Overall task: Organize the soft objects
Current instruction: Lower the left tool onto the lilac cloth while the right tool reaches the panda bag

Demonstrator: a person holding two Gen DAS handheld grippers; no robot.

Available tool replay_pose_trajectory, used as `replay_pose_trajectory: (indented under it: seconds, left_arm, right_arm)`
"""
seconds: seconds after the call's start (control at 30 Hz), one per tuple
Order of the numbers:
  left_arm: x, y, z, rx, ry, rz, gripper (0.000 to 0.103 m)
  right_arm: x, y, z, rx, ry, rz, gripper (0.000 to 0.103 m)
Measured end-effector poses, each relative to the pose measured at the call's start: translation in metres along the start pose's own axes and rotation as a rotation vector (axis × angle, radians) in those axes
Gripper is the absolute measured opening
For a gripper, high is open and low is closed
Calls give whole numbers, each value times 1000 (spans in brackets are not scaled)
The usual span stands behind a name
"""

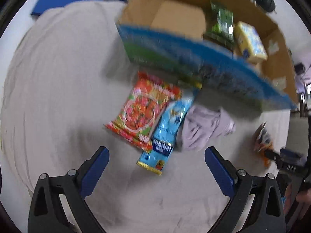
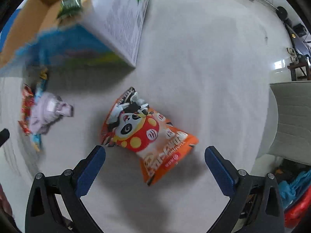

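Hovering with its blue-padded fingers spread wide and empty, the left hand-held gripper (image 1: 157, 169) looks down on a pale, soft, cloth-covered surface (image 1: 58, 97) that wrinkles gently; whether it is a bed or a bench cannot be told. Just ahead of it lie a red-and-orange snack bag (image 1: 140, 112) and a light blue packet (image 1: 165, 134), the blue one overlapping the red one's edge, with a crumpled lilac cloth (image 1: 204, 128) touching the packet's other side. Beyond them stands an open cardboard box (image 1: 194, 58) with a blue and green printed outer wall; inside rest a green packet (image 1: 221, 23) and a yellow pack (image 1: 250, 40).

The right hand-held gripper (image 2: 155, 167) is likewise wide open and holds nothing. Between and just ahead of its fingers lies a glossy, puffed orange bag printed with a panda (image 2: 147, 139), flat on the cloth. Farther left sits the lilac cloth, and the box's printed white side rises behind. At the right edge, a pale quilted cushion (image 2: 291, 120) and blurred room clutter show.
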State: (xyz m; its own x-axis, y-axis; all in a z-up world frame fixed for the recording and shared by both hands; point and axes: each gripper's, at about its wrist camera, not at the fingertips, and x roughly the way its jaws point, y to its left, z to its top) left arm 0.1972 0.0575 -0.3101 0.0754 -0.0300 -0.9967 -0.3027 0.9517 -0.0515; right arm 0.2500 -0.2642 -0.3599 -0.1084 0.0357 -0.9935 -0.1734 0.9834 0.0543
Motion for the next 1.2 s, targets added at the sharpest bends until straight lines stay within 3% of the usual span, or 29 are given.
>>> replay_pose_trajectory:
  seconds: [0.07, 0.2, 0.27, 0.37, 0.43, 0.53, 0.7, 0.73, 0.8, 0.83, 0.87, 0.9, 1.03, 1.13, 1.2]
  left_arm:
    - [15, -1, -3, 9, 34, 11, 101]
    - [25, -9, -9, 17, 59, 13, 99]
    - [25, -20, -7, 26, 75, 1, 99]
    - [16, -39, 2, 51, 46, -29, 99]
    - [9, -60, 11, 153, -5, 2, 99]
    - [12, -97, 19, 368, -31, 74, 99]
    - [48, -145, 15, 645, 61, 170, 98]
    - [57, -154, 12, 701, 92, 185, 94]
    - [68, -165, 9, 775, 106, 221, 59]
    - [73, -169, 6, 803, 115, 247, 50]
    - [78, -172, 5, 821, 126, 266, 44]
    - [79, -173, 4, 812, 128, 264, 44]
    - [72, -154, 13, 608, 154, 134, 43]
    - [69, -124, 12, 378, 253, -18, 43]
    - [67, -107, 9, 229, 320, -163, 43]
  right_arm:
    - [8, 5, 2, -18, -11, -30, 96]
    - [6, 18, 2, 15, 2, -38, 67]
    - [3, 21, -1, 64, 34, -17, 65]
    - [-1, 26, -4, 83, 85, 113, 67]
    - [-7, 28, -4, 40, 63, 105, 71]
    - [-16, 25, 1, -26, 18, 22, 75]
    - [-7, 13, 15, -55, 61, -21, 75]
    - [-1, 10, 21, -52, 76, -28, 75]
    - [9, 5, 29, -22, 96, -25, 74]
    - [13, 4, 30, -9, 105, -21, 73]
    - [17, 6, 35, 6, 110, -18, 62]
    - [19, 4, 36, 23, 117, -16, 47]
    - [23, -5, 27, 93, 161, 12, 42]
    - [24, -6, 22, 125, 184, 70, 42]
    - [28, -3, 18, 125, 200, 100, 43]
